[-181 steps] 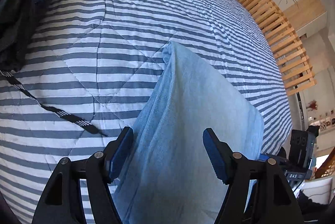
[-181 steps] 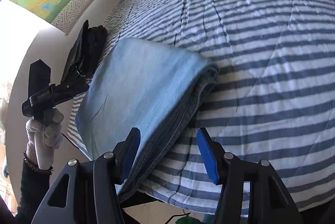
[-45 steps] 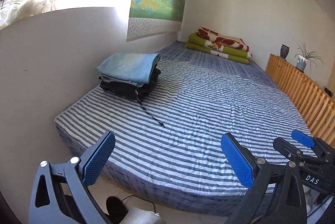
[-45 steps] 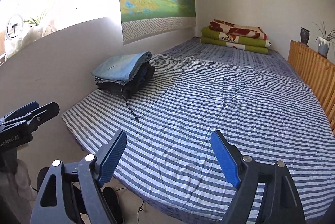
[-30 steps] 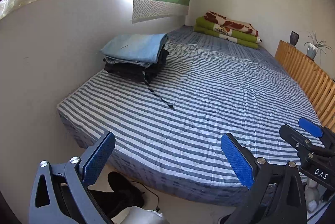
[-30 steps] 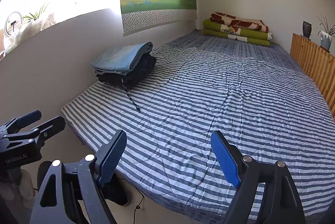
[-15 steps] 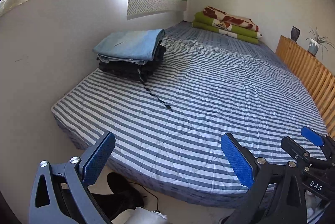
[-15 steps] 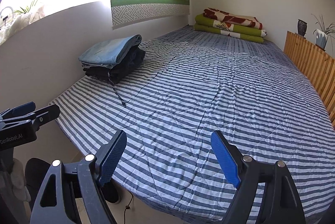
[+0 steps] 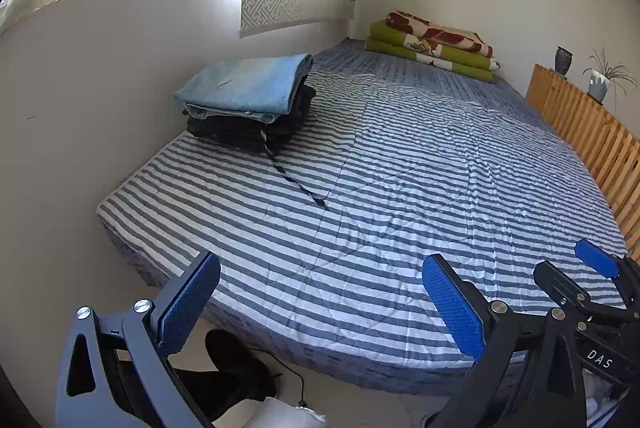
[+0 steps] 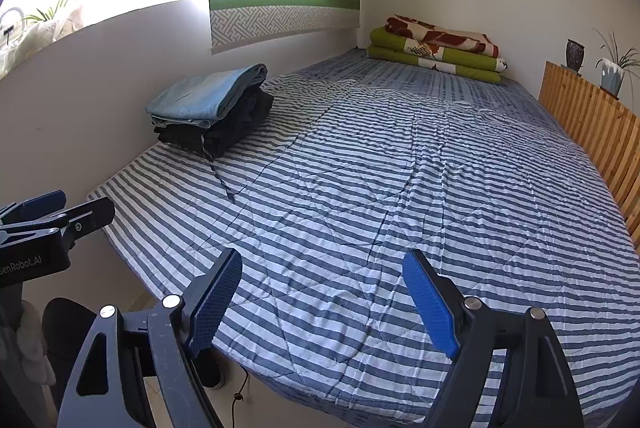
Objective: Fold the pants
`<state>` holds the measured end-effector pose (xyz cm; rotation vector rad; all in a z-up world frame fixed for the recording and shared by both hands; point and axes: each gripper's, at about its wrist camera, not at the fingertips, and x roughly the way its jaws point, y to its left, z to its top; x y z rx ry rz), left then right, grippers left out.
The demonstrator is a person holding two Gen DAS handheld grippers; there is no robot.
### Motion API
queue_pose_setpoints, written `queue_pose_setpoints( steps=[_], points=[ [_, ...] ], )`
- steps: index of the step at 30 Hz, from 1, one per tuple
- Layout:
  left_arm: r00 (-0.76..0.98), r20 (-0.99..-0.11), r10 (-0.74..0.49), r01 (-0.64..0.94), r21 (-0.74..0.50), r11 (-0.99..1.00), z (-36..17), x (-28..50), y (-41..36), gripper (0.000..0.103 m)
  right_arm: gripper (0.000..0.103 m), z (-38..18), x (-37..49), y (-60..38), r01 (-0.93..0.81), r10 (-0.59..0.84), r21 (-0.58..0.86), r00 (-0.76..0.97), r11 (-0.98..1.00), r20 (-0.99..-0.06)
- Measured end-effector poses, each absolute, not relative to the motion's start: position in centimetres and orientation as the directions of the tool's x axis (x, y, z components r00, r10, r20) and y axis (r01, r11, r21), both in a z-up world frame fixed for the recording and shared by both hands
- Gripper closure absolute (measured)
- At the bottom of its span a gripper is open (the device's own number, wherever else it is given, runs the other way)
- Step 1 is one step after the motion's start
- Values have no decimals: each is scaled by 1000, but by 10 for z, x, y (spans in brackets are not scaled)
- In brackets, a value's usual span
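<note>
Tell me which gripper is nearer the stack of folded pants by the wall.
Left, by a little. The left gripper hangs off the bed's foot edge on the stack of folded pants' side; the right gripper is beside it, farther from the wall.

Folded pants [image 9: 248, 84] atop clothes stack [image 9: 244, 132], bed's [image 9: 400, 188] left edge; blankets [image 9: 432, 44] behind

The left tool [image 9: 320, 302] points forward and downward, its blue-padded fingers [image 9: 454, 302] spread wide with nothing between them. The right tool [image 10: 322, 302] sits just beside it at the same slant, its fingers [image 10: 428, 302] equally wide apart and gripping nothing.
</note>
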<state>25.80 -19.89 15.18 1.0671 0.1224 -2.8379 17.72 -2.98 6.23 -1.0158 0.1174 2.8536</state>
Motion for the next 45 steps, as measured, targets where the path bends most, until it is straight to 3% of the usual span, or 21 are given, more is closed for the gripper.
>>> queue_pose_setpoints(
  steps=[45],
  points=[
    [-740, -669, -65, 120, -35, -992, 141, 261, -201, 1, 24, 53, 178, -36, -128, 66, 48, -753, -991, -654]
  ],
)
